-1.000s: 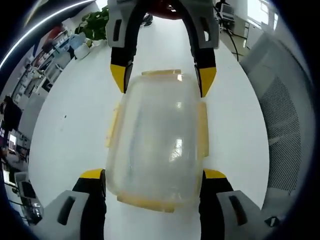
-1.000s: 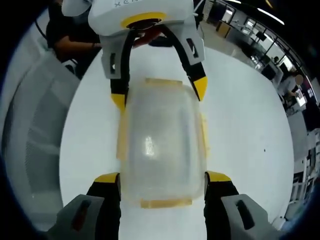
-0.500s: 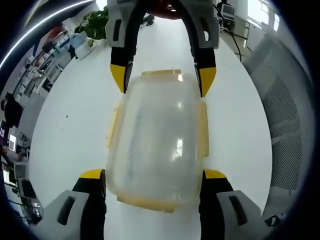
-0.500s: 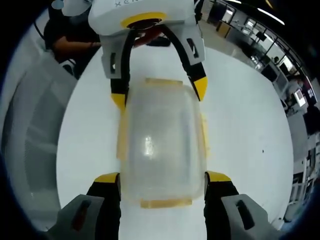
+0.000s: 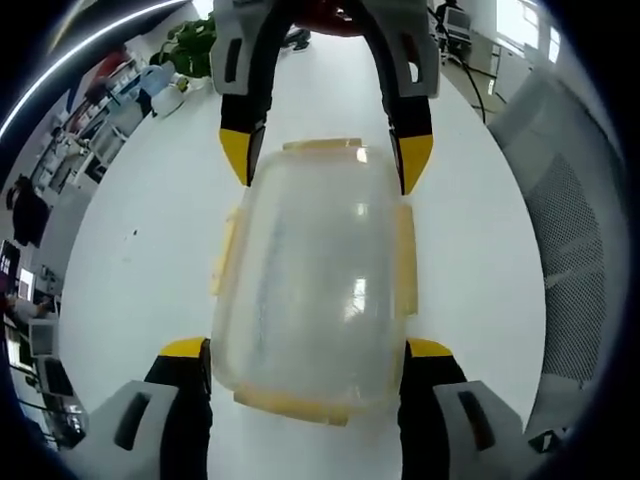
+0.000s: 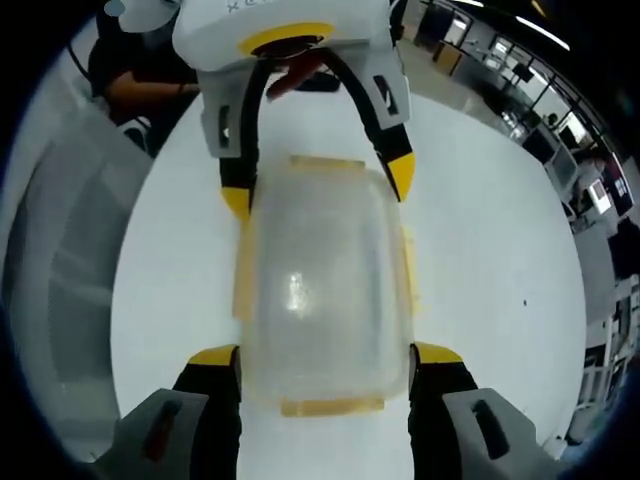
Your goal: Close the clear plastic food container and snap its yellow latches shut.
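The clear plastic container (image 5: 310,270) lies lengthwise on the white table (image 5: 140,250) with its lid on. Yellow latches sit along its rim: one at the near end (image 5: 290,405), one on each long side (image 5: 403,260), one at the far end (image 5: 322,146). Whether they are snapped down is unclear. My left gripper (image 5: 308,350) straddles the near end, its yellow-tipped jaws against both side walls. The right gripper (image 5: 326,165) holds the opposite end the same way. In the right gripper view the container (image 6: 325,290) sits between my right gripper (image 6: 325,355) and the left gripper (image 6: 318,188).
A grey mesh chair (image 5: 580,270) stands beside the table's right edge. A potted plant (image 5: 190,45) and office desks are at the far left. A seated person (image 6: 140,80) is behind the table, next to a mesh chair back (image 6: 60,260).
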`<state>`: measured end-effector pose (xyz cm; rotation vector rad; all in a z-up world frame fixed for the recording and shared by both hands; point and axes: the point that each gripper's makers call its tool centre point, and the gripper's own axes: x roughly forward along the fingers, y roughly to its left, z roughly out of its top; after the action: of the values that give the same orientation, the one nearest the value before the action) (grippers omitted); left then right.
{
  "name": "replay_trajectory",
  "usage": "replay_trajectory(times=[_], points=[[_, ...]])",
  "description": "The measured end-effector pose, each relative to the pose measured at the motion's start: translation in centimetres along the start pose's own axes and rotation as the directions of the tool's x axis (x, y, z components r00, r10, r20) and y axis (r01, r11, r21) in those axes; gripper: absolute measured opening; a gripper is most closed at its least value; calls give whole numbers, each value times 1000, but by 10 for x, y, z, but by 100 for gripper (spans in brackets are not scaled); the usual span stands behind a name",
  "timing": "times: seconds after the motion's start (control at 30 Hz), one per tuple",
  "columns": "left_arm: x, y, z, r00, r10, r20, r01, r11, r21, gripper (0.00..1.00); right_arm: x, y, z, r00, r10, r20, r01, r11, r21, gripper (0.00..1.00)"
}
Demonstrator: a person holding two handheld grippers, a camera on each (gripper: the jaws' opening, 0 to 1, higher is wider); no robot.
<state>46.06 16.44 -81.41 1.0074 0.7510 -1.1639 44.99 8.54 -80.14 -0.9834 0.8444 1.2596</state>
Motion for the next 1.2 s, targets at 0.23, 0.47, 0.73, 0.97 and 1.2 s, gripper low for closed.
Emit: replay_trajectory(times=[0.23, 0.47, 0.73, 0.97, 1.2], points=[[0, -1, -1, 1000, 9, -10, -9, 999, 31, 78, 1, 0, 0, 1000, -12, 0, 12, 1000, -2, 68], [-1, -4, -3, 1000, -13, -2, 13, 999, 35, 82, -3, 2, 7, 999, -33, 32, 33, 999, 9, 76], [-10, 1, -3, 999, 36, 17, -36, 999, -1, 91, -10, -4, 10, 993, -93, 75, 89, 995, 52, 78], [-17, 4, -1, 997, 72, 36, -71, 997, -26, 91, -14, 0, 8, 989, -117, 90, 109, 990, 89, 77], [-20, -1, -3, 995, 90, 46, -88, 995, -41, 90, -18, 3, 7, 986, -132, 104, 120, 986, 119, 77]])
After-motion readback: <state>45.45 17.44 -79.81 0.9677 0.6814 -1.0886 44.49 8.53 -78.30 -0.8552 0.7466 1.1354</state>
